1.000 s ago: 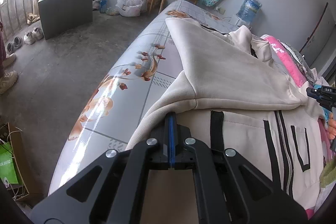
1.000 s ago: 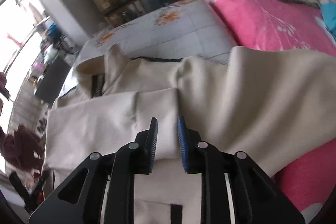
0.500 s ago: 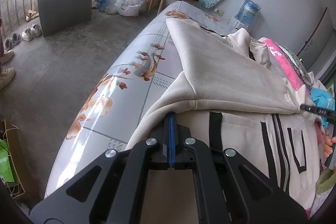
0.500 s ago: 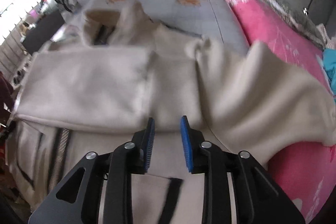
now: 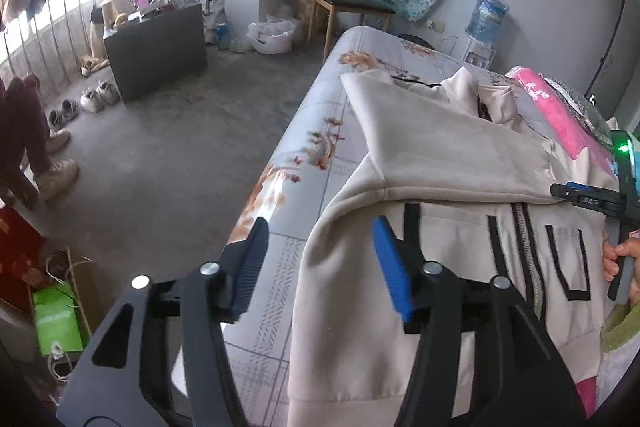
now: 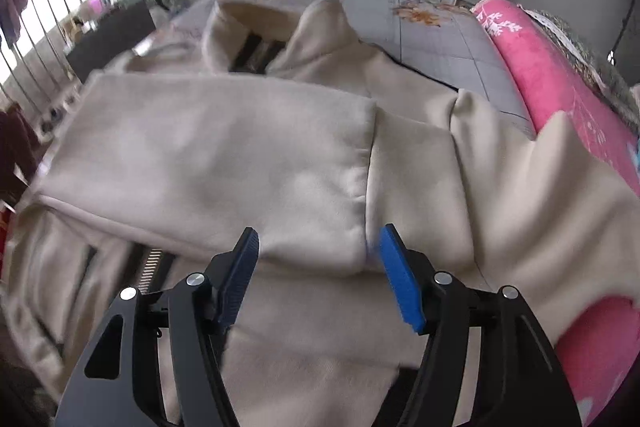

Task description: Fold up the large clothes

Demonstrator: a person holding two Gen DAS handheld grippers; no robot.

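The left gripper [image 5: 318, 259], clamped on the jacket [image 5: 440, 155] hem a second ago, now has its jaws opening with no cloth pinched between them, and it sits higher, showing more floor and bed [image 5: 304, 195]. The right gripper [image 6: 320, 275] jaws, narrow before, are opening too, above the folded sleeve [image 6: 208, 163] cuff without pressing it. Its view has rolled, so the jacket now lies squarer across the frame.

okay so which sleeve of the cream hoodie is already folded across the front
The one lying flat across the chest of the cream hoodie, the folded sleeve, cuff near the right claw. The other sleeve trails toward the pink blanket.
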